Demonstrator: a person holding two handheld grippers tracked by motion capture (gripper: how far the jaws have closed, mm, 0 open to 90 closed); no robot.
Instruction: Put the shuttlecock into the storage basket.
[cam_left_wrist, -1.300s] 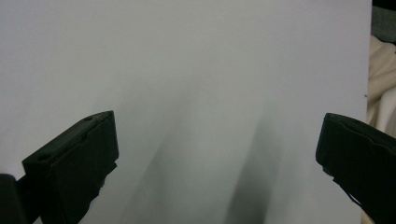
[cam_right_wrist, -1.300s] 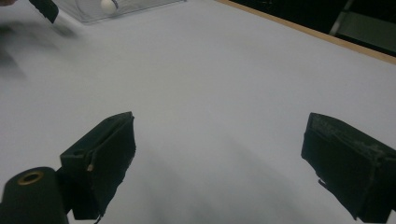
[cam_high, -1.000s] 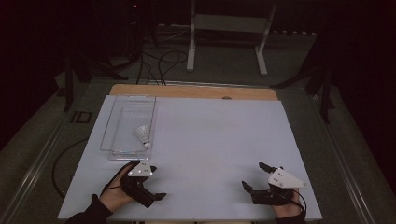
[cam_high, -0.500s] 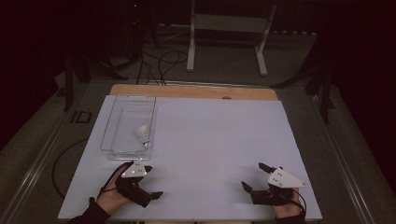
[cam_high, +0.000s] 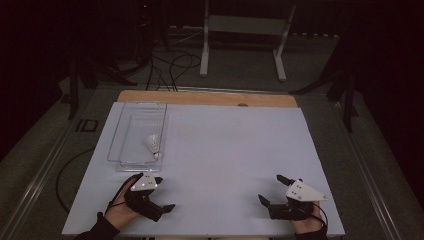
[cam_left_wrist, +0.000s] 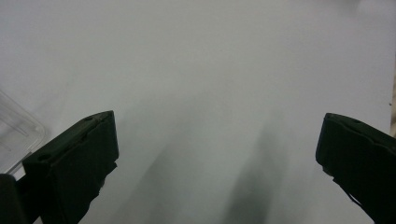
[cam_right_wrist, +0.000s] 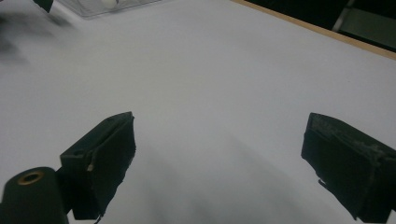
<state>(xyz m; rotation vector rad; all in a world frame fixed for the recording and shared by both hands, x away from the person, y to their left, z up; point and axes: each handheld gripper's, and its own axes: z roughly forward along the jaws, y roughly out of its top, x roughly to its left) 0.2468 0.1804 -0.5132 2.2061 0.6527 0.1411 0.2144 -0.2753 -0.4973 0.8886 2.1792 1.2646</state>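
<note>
A white shuttlecock (cam_high: 154, 144) lies in a clear plastic tray (cam_high: 121, 134) at the left of the white table top (cam_high: 230, 145). My left gripper (cam_high: 165, 193) rests on the table just in front of the tray, open, with nothing between its jaws. In the left gripper view, the left gripper (cam_left_wrist: 217, 140) faces bare white surface, with a corner of the tray (cam_left_wrist: 18, 133) at the left edge. My right gripper (cam_high: 270, 188) lies near the front right edge, open and empty. The right gripper view has the right gripper (cam_right_wrist: 219, 140) over bare table, with the tray (cam_right_wrist: 126, 4) far off.
A wooden strip (cam_high: 210, 98) borders the table's far edge. Beyond it stand a white metal frame (cam_high: 245, 30) and cables (cam_high: 175, 62) on a dark floor. A black jaw of the left gripper (cam_right_wrist: 44, 3) shows at the top left of the right gripper view.
The left hand and its gripper have shifted slightly left and toward the near edge. The right gripper has stayed put. Both remain open.
</note>
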